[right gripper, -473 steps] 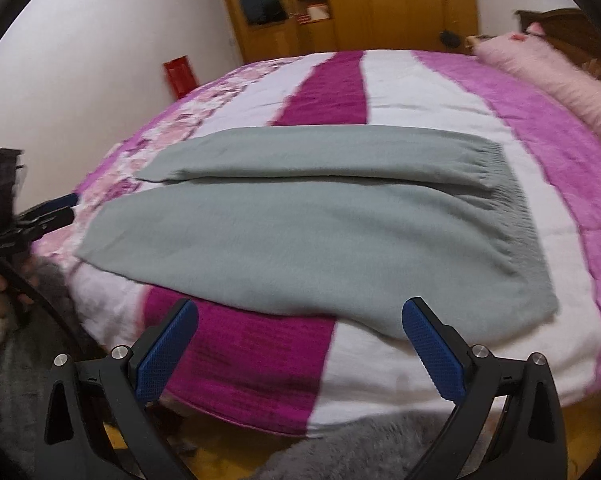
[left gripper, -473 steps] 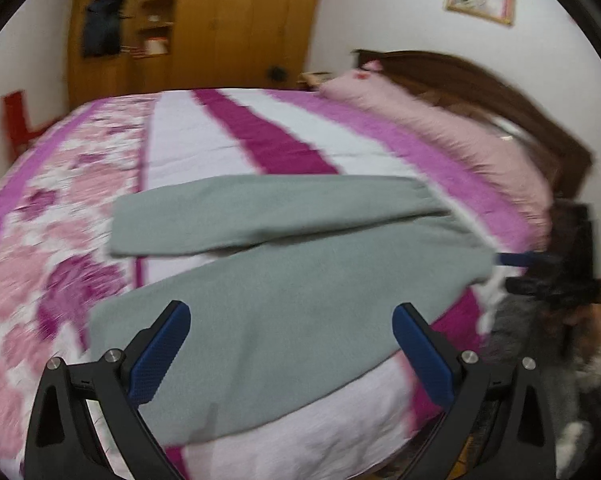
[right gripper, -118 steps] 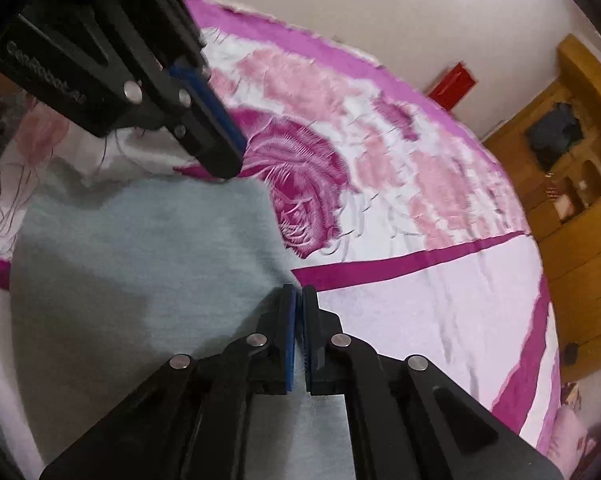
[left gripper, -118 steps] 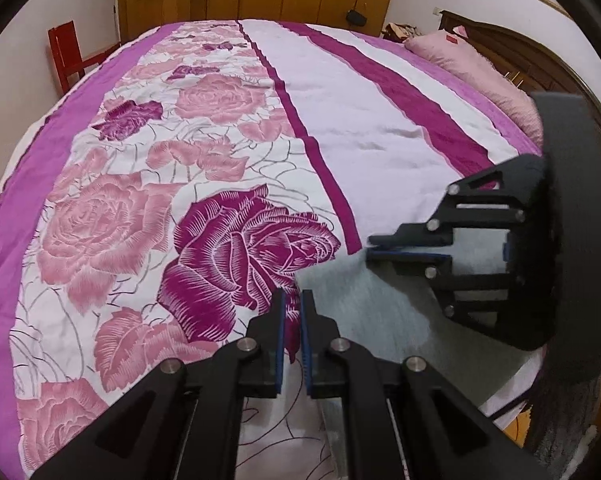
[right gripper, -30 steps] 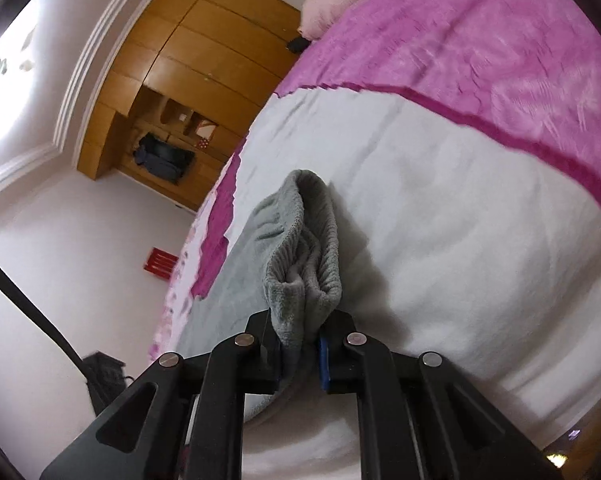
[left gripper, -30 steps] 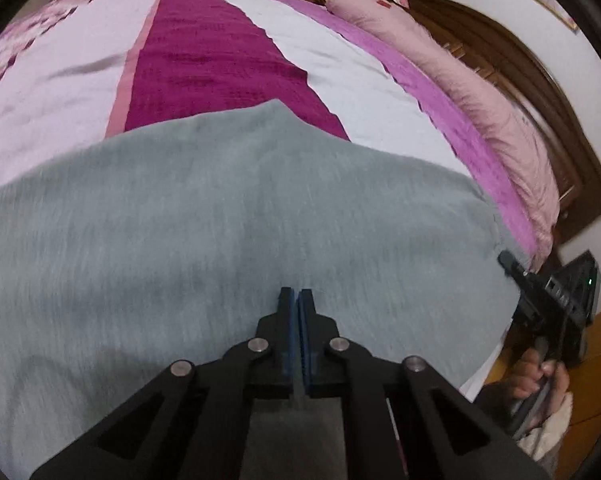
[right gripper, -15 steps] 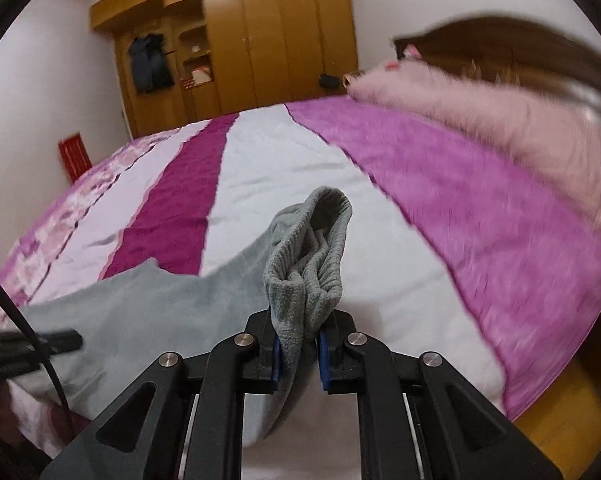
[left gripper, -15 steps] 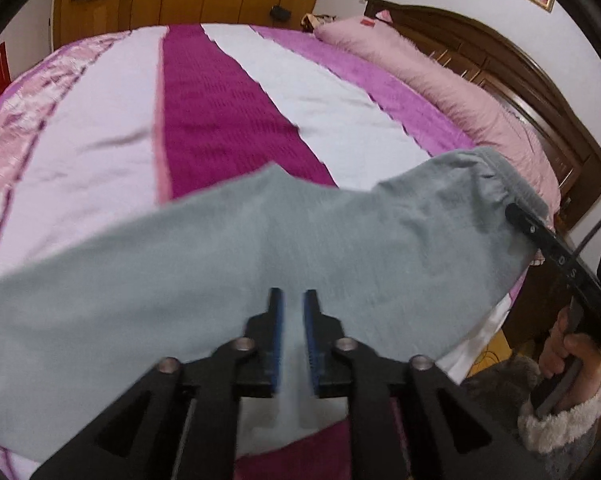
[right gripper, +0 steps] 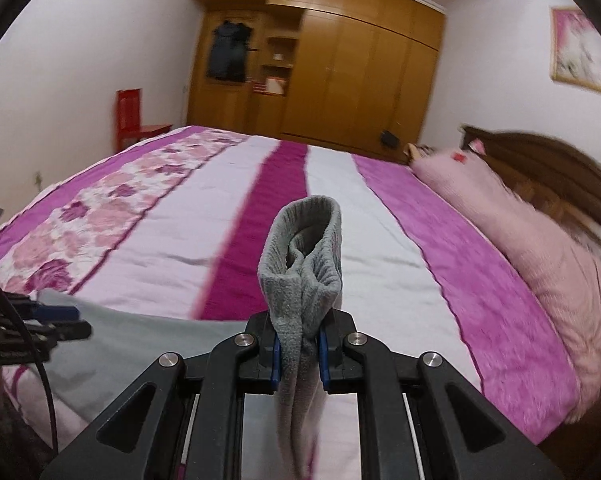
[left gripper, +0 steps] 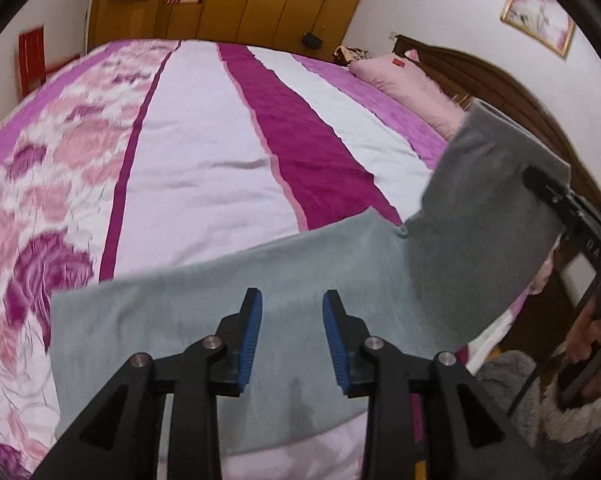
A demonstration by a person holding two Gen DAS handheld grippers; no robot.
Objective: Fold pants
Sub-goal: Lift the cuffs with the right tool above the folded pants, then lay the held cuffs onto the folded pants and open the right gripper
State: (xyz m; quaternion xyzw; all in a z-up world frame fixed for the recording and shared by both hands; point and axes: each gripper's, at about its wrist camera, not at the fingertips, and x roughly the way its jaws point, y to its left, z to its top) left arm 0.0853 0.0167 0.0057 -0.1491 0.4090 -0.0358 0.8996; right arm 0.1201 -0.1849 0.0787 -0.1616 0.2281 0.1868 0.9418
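Right gripper (right gripper: 299,354) fingers clamp the pants (right gripper: 306,264) waistband, fabric bunched upright between the pads. Left gripper (left gripper: 291,338) fingers are opening, nothing between them; the grey legs lie flat on the bed (left gripper: 204,168) beneath, rising toward 3 o'clock.

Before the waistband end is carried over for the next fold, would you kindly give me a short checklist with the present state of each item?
1. Right tongs clamped on the ribbed waistband: ok.
2. Left tongs clear of cloth: ok; jaws are opening, nothing between the pads.
3. Leg end of the grey pants lying flat on the bedspread: ok.
4. Layers aligned under the lifted part: cannot tell.
5. Landing area on the bedspread free: ok.
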